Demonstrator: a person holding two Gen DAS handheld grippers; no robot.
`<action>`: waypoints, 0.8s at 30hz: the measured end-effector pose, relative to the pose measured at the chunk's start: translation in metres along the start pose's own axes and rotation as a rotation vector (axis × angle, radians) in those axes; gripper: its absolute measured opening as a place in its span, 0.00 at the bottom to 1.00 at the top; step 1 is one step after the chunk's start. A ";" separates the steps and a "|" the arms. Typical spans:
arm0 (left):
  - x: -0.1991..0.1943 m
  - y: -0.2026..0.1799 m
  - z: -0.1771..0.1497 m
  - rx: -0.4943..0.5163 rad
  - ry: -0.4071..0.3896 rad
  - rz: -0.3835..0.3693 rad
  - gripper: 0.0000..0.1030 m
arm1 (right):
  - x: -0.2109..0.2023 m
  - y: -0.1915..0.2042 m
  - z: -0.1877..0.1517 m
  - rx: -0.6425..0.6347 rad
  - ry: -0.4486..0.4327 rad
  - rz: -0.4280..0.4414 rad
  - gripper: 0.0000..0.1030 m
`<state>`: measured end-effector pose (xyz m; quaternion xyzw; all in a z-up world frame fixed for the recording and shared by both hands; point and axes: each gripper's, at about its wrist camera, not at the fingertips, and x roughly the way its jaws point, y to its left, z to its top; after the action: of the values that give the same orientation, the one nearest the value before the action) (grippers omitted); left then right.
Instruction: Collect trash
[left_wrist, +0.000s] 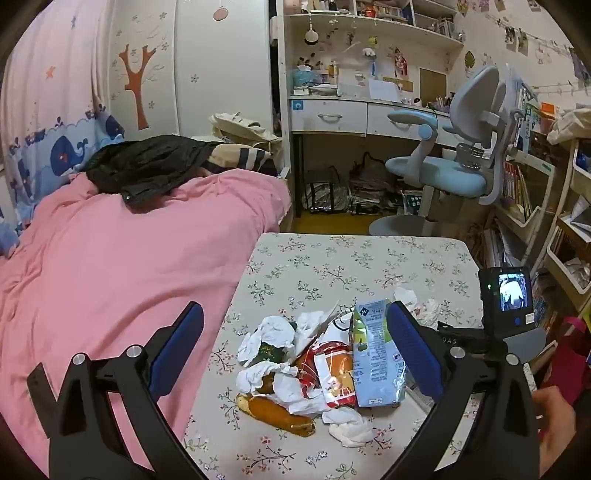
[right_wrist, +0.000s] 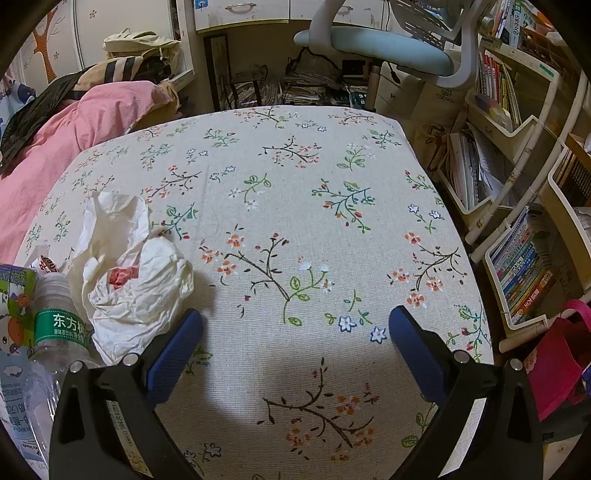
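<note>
The left gripper (left_wrist: 295, 354) hung with its fingers spread wide above a heap of trash (left_wrist: 317, 373) on the floral tablecloth (left_wrist: 332, 266), gripping nothing; the right gripper (right_wrist: 295, 350) was likewise agape over bare cloth, with crumpled tissue (right_wrist: 129, 266) and a clear plastic bottle (right_wrist: 55, 332) just beside its left finger; a pink quilt (left_wrist: 103, 266) lay alongside the table.

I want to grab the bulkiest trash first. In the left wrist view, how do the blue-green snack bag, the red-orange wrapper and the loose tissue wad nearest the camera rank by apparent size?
1. Blue-green snack bag, largest.
2. Red-orange wrapper, close behind; tissue covers part of it, so this order is unsure.
3. Tissue wad, clearly smallest.
</note>
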<state>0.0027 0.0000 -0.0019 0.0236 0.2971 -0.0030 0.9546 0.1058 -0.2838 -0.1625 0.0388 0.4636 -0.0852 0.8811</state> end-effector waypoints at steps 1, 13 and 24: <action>0.003 0.000 0.000 -0.006 0.009 -0.002 0.93 | 0.000 0.000 0.000 0.001 0.000 0.002 0.94; 0.008 -0.001 -0.003 -0.004 0.003 -0.038 0.93 | 0.001 0.001 0.000 0.000 0.000 0.000 0.94; 0.016 0.008 -0.004 -0.019 0.025 -0.012 0.93 | -0.042 -0.009 -0.009 -0.042 -0.027 -0.051 0.94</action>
<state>0.0139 0.0085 -0.0144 0.0130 0.3092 -0.0056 0.9509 0.0735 -0.2869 -0.1329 0.0072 0.4543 -0.0981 0.8854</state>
